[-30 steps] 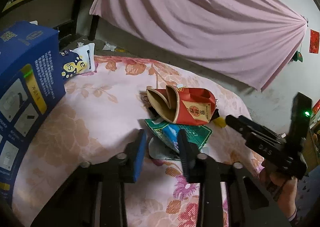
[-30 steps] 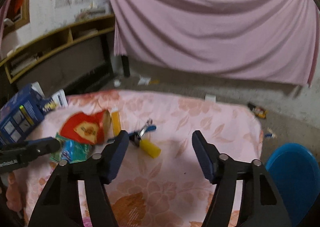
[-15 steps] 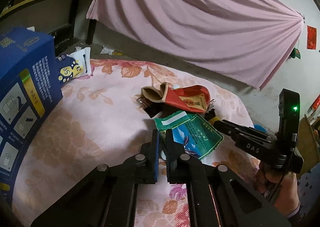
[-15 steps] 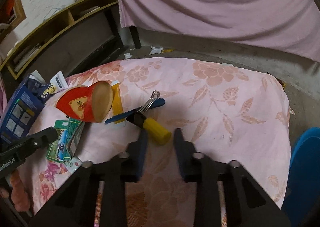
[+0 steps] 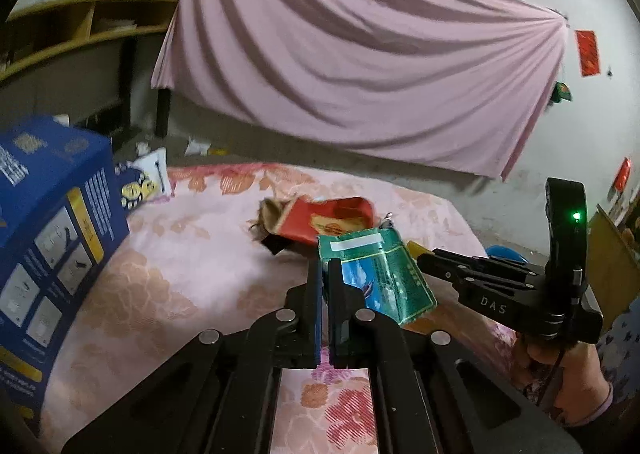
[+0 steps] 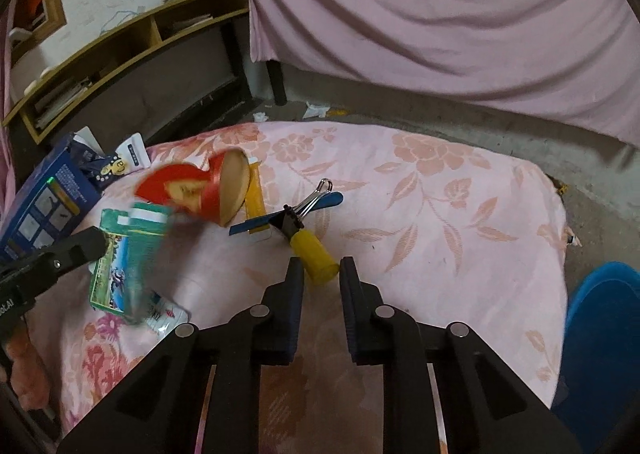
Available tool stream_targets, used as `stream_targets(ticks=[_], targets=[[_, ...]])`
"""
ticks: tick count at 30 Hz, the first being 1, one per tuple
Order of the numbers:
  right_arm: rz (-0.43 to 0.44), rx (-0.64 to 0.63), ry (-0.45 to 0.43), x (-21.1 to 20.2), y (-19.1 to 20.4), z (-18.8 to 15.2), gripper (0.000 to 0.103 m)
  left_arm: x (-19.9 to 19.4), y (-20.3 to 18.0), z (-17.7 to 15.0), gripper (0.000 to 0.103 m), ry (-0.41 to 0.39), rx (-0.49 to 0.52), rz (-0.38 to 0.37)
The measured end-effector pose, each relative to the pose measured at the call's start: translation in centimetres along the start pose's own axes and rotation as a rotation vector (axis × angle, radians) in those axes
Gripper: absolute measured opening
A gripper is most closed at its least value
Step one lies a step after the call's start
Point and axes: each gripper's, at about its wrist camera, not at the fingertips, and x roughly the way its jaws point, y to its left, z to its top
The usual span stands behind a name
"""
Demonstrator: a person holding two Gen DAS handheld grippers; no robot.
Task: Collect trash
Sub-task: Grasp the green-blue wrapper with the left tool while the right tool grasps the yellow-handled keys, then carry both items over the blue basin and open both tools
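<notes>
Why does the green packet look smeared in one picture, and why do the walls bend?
Right wrist view: the green packet is streaked by motion blur, while the yellow cylinder stays sharp. Left wrist view: the packet is crisp in the left gripper. Both views: fisheye lenses curve the pink curtain and darken the corners.

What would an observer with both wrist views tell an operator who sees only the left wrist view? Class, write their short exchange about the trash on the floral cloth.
Operator: I see my left gripper shut on the green packet. Is anything hidden near it?
Observer: Yes. In the right wrist view, a small white wrapper peeks out at the packet's near corner, on the cloth.
Operator: What is the right gripper doing?
Observer: It is open, with the end of a yellow cylinder between its fingertips, not clamped.
Operator: Anything else by that cylinder?
Observer: A black binder clip sits at its far end, across a blue strip.
</notes>
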Motion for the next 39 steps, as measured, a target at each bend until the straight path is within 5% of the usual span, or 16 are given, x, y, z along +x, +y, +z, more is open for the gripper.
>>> stream_targets(ticks=[14, 24, 39], targets=[[0.005, -0.018, -0.277, -5.9, 1.0, -1.6, 0.016, -3.6, -3.7, -1.5, 0.000, -0.228, 0.201, 0.025], [-0.001, -0.018, -0.391, -8.1, 1.1, -2.5, 0.016, -4.2, -4.4, -1.7, 0.000, -0.278, 0.260, 0.038], [-0.068, 0.002, -0.721, -15.8, 0.4, -5.0, 0.016, -8.5, -12.3, -1.7, 0.000, -0.571, 0.386, 0.011]])
